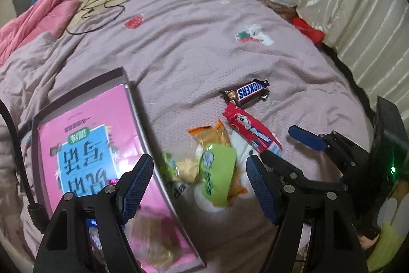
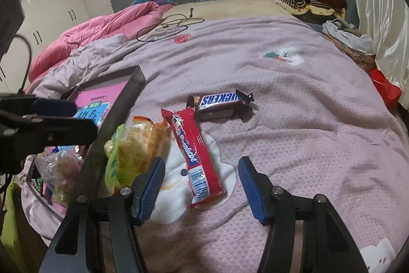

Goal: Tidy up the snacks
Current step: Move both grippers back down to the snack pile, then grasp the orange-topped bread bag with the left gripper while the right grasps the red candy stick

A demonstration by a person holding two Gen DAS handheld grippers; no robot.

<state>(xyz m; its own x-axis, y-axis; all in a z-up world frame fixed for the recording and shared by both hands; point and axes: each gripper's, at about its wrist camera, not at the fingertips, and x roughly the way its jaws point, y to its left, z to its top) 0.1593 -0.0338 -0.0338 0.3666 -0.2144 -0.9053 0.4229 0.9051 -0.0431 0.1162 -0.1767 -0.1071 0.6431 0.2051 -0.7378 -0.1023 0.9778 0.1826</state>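
Four snacks lie loose on the mauve blanket point(image 2: 294, 104) just right of the grey box point(image 1: 139, 104): a green packet point(image 1: 217, 173) over an orange one point(image 1: 212, 136) nearest its wall, a red bar point(image 2: 196, 155), and the Snickers point(image 2: 221, 101) farthest off. Both the left gripper point(image 1: 199, 186) and right gripper point(image 2: 200, 184) hang wide open and empty, so a pickup seems in hand. I judge the right must descend over the red bar; the box wall and the packets crowd its left finger.

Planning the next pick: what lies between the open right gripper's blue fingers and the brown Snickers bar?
The long red wrapped snack lies between the right gripper and the Snickers bar, on the mauve bedspread, in the right wrist view.
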